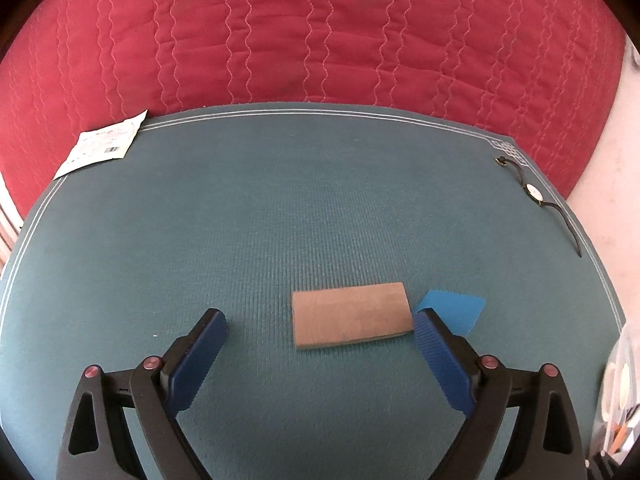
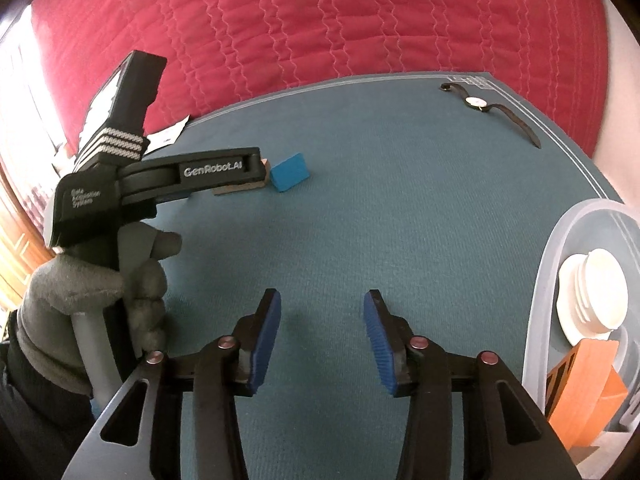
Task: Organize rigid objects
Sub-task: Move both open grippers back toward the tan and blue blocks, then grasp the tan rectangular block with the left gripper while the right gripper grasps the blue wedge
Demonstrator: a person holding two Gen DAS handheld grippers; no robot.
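Note:
A flat brown wooden block [image 1: 352, 315] lies on the teal mat [image 1: 280, 208]. A blue block [image 1: 452, 310] lies just right of it, partly hidden by my right finger. My left gripper [image 1: 320, 322] is open wide, low over the mat, with the wooden block just ahead between its fingertips. In the right wrist view the left gripper body [image 2: 192, 176] covers most of the wooden block [image 2: 240, 188], and the blue block [image 2: 290, 177] shows beside it. My right gripper [image 2: 322, 300] is open and empty over bare mat, near the translucent bin [image 2: 540, 304].
A wristwatch [image 1: 534, 194] lies at the mat's far right corner; it also shows in the right wrist view [image 2: 476, 101]. A white paper packet [image 1: 102, 144] sits at the far left corner. The bin holds a white threaded cap [image 2: 592, 292] and an orange piece [image 2: 584, 388]. A red quilt [image 1: 320, 32] lies behind.

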